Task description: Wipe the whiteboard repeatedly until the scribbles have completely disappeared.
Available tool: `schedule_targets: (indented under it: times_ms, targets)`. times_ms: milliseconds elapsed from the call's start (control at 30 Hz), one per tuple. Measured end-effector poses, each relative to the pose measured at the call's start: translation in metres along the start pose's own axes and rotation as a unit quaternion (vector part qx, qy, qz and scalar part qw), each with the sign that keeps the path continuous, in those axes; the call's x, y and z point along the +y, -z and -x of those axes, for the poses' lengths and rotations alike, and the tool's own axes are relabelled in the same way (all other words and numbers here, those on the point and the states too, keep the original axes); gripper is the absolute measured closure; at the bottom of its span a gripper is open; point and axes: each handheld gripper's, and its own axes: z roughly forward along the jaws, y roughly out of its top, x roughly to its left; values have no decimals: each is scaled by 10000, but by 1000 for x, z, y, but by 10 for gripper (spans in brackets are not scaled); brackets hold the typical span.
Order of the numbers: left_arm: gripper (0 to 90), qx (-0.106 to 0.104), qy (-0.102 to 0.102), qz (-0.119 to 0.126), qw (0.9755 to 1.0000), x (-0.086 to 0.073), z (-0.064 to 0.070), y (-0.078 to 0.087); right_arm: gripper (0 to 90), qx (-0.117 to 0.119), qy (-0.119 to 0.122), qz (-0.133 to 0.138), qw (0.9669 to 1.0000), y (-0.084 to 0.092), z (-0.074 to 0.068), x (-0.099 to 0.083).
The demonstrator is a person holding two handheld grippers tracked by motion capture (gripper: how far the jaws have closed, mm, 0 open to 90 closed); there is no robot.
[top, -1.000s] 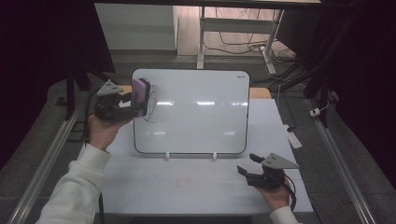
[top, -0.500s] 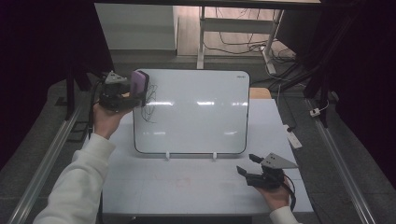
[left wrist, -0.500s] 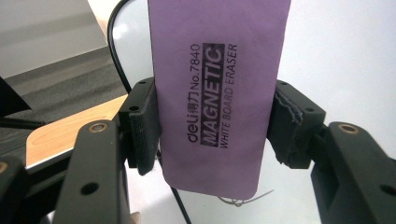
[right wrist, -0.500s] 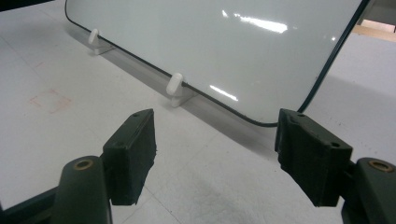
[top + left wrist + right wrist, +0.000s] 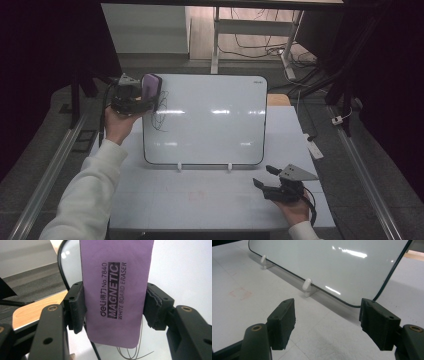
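purple eraser [image 5: 116,290]: "deli No.7840 MAGNETIC WHITE BOARD ERASER"

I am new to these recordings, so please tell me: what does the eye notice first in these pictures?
First, the purple eraser, clamped in the left gripper at the whiteboard's upper left corner, beside thin black scribbles. Then the big glossy whiteboard itself, standing mid-table. The right gripper waits open and empty near the table's front right.

The eraser [image 5: 116,290] ran past the top edge of the left gripper view and hid part of the scribble [image 5: 135,352] on the whiteboard [image 5: 210,117]. From above, that scribble was too fine to make out, and the board's corner mark [image 5: 256,79] was unreadable.
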Motion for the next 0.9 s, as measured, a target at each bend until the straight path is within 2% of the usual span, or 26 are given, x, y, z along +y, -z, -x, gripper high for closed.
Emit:
schedule_targets:
  times_ms: [167,367,467,567,767,900]
  targets:
    - [409,-110,-137,-90,9998,-1,10,-4,287,19,16,-13,10000,-1,-1,0]
    - [409,-300,-392,-197,9986,-6,30,-12,287,4,18,-12,10000,-1,-1,0]
    - [409,-293,-479,-218,9982,-6,32,-11,287,12,13,-20,10000,-1,-1,0]
    - [409,-186,-404,-166,9989,-3,24,-8,287,43,28,12,10000,0,-1,0]
    - [410,-1,-133,-73,9999,2,0,2,287,19,21,13,10000,0,0,0]
    - [410,28,-81,-67,9999,3,-7,4,287,-3,13,12,10000,0,0,0]
